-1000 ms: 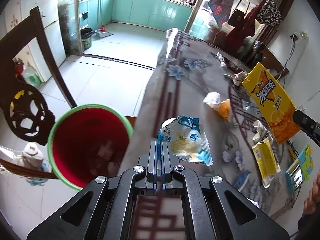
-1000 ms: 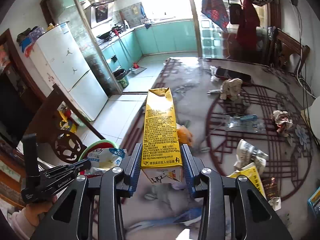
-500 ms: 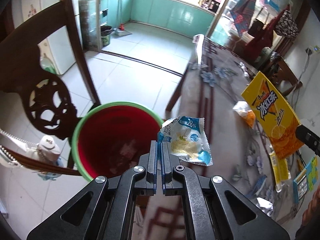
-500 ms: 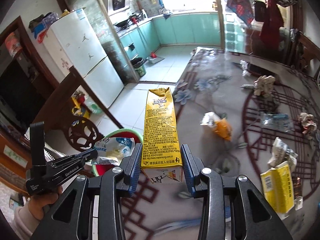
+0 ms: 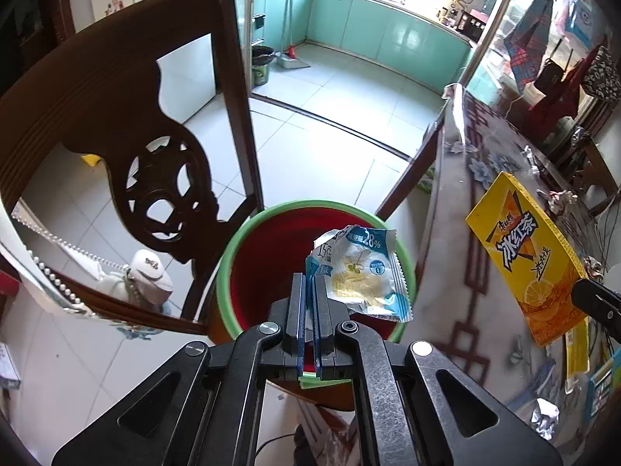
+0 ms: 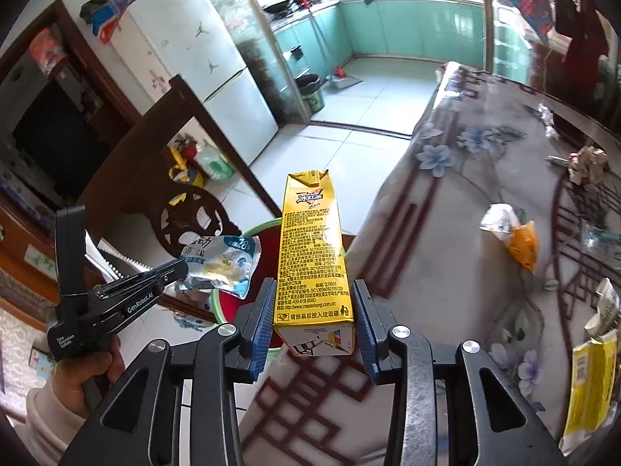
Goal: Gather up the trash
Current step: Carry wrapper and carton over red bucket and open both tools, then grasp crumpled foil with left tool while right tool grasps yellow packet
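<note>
My left gripper (image 5: pixel 308 295) is shut on a white and blue snack wrapper (image 5: pixel 361 275) and holds it over the open mouth of a red bin with a green rim (image 5: pixel 264 264) on the floor beside the table. My right gripper (image 6: pixel 314 310) is shut on a yellow iced-tea carton (image 6: pixel 312 256), held upright above the table edge, with the bin (image 6: pixel 268 229) just beyond it. The carton also shows in the left wrist view (image 5: pixel 531 260). The left gripper and wrapper (image 6: pixel 221 264) show at the left of the right wrist view.
A dark wooden chair (image 5: pixel 128 124) stands close left of the bin. The flowered table (image 6: pixel 465 202) carries more trash: an orange and white wrapper (image 6: pixel 512 233), a crumpled paper (image 6: pixel 588 157), a yellow packet (image 6: pixel 590 380). White tiled floor (image 5: pixel 330 116) lies beyond.
My left gripper has swung left off the table with the wrapper and now hangs over the bin. My right gripper has carried the carton left toward the table edge and the bin.
</note>
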`<state>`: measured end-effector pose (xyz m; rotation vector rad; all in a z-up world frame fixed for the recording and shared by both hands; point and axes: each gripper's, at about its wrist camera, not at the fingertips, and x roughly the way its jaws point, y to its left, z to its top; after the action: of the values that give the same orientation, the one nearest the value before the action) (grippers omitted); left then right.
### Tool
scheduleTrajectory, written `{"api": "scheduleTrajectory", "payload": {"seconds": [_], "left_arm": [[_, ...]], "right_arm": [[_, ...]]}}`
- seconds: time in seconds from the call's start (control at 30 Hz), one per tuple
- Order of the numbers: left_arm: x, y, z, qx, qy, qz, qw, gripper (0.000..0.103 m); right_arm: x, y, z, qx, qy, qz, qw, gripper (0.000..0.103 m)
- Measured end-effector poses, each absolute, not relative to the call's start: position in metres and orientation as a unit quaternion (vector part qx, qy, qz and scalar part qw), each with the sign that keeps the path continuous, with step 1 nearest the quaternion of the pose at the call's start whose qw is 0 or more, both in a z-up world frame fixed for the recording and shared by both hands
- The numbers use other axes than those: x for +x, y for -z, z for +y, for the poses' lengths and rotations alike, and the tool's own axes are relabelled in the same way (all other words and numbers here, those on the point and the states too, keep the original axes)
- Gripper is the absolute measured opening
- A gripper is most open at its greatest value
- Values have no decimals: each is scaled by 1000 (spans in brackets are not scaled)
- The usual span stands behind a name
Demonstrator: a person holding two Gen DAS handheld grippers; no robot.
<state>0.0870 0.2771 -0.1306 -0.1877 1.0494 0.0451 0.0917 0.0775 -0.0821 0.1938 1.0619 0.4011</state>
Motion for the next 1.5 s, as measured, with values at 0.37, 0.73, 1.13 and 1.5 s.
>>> {"api": "scheduleTrajectory", "payload": {"seconds": [0.37,0.73,1.13,1.5], "left_arm": [[94,138,281,-93,-30,507,856,3],[97,138,278,-87,-46,504,858,14],[87,117,265,-93,-40,470,877,69],[67,104,186,-63,50,467,881,70]], "right_arm": [[105,91,90,81,-200,517,829,36],[110,93,90,84,-209,511,830,41],[101,82,58,110,-186,493,843,51],[48,68,-62,78,-99,485,865,53]]}}
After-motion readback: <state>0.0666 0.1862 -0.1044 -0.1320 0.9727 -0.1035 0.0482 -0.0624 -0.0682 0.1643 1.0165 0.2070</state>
